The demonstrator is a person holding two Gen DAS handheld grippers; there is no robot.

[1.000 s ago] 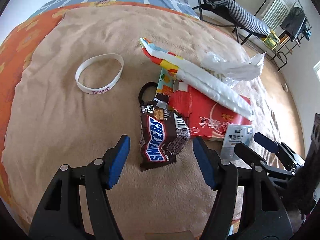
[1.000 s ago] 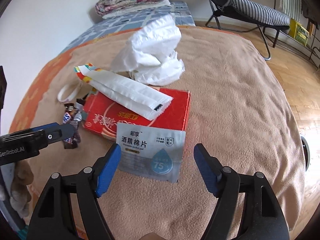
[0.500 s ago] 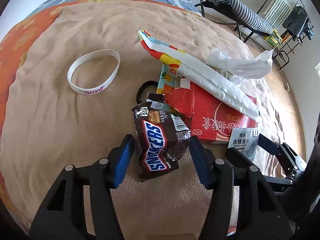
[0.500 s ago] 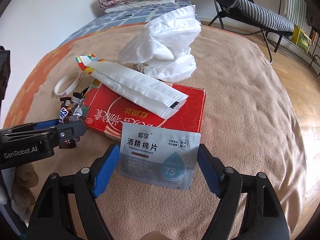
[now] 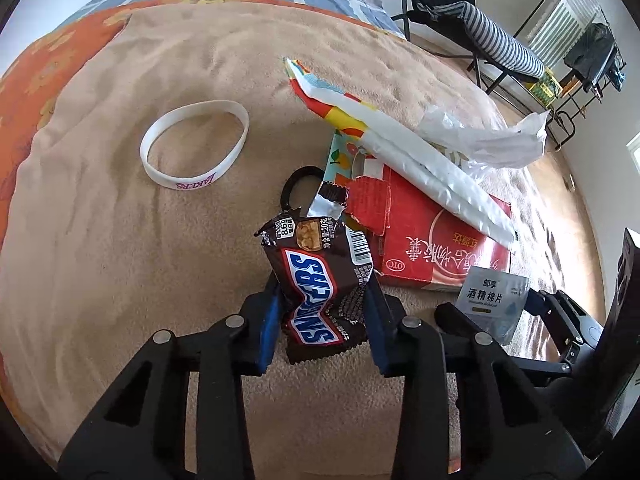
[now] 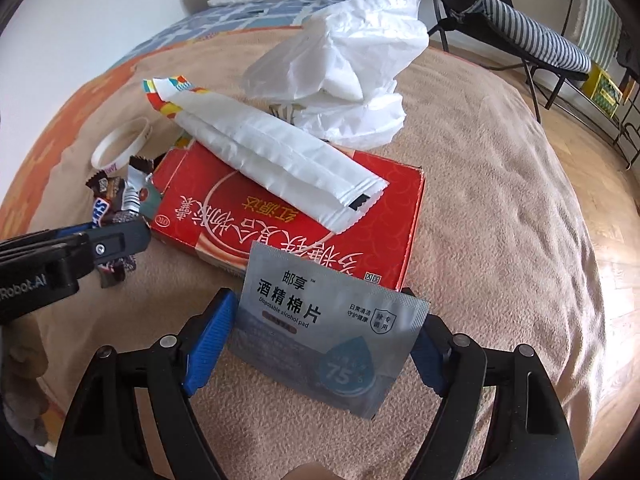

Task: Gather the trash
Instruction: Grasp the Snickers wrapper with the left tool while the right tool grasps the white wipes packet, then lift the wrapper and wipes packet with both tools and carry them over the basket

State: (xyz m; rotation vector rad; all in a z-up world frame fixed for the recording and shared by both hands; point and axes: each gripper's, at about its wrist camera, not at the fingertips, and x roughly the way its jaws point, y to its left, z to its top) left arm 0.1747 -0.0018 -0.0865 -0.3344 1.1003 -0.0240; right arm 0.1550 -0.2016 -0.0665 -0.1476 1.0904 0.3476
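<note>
Left gripper (image 5: pixel 325 308): jaws just closed in, pads pinching Snickers wrapper (image 5: pixel 316 284) on blanket (image 5: pixel 120 260), box (image 5: pixel 436 248) at 2 o'clock. Right gripper (image 6: pixel 320 350): wide, straddling wipe sachet (image 6: pixel 320 328); contact unclear.

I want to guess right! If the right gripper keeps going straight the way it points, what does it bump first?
Probably the grey alcohol pad packet, already between the right gripper's open fingers; right beyond it lies the red box.

The black ring (image 5: pixel 299 184) lies half hidden under the torn wrapper (image 5: pixel 329 200), and the red box (image 6: pixel 288 208) is partly covered by the white packet (image 6: pixel 276 156).
</note>
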